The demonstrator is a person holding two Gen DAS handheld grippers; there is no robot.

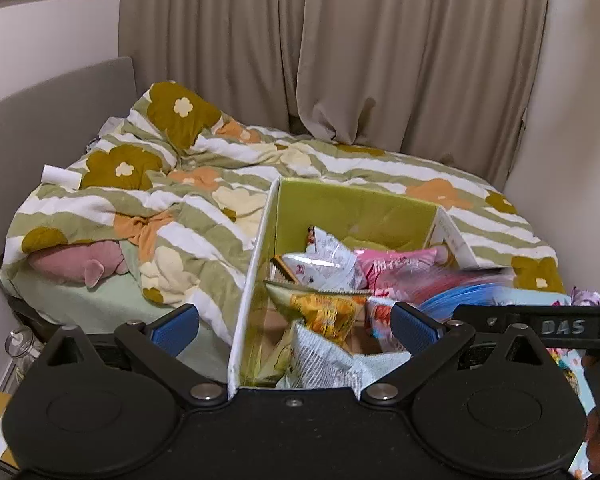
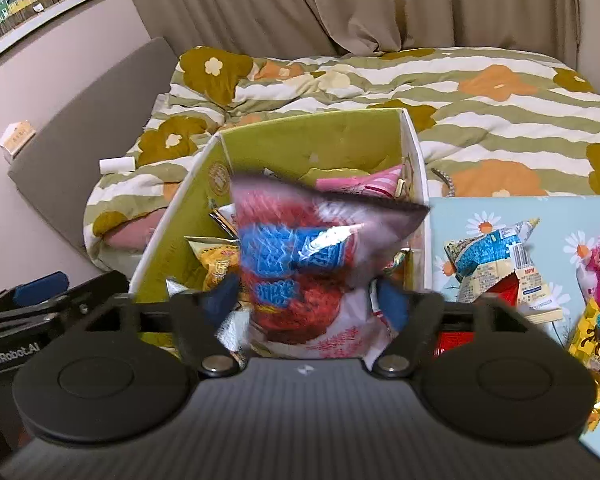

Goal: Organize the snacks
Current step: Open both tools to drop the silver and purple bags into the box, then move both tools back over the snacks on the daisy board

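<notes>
Over the green box (image 2: 312, 140) at the bed's (image 2: 500, 120) near edge, a blurred red-and-blue bag (image 2: 300, 264) sits between the spread right gripper's (image 2: 306, 300) pads, untouched, while the left gripper (image 1: 296, 320), also spread, hovers empty above the box's snacks (image 1: 324, 312).

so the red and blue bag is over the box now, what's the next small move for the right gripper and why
Probably draw the right gripper back and swing it toward the snack packets on the daisy-print tray. Its jaws stand wide, and the blurred red and blue snack bag sits between them over the green-lined box, apparently released. The blue and yellow packet on the tray looks nearest.
</notes>
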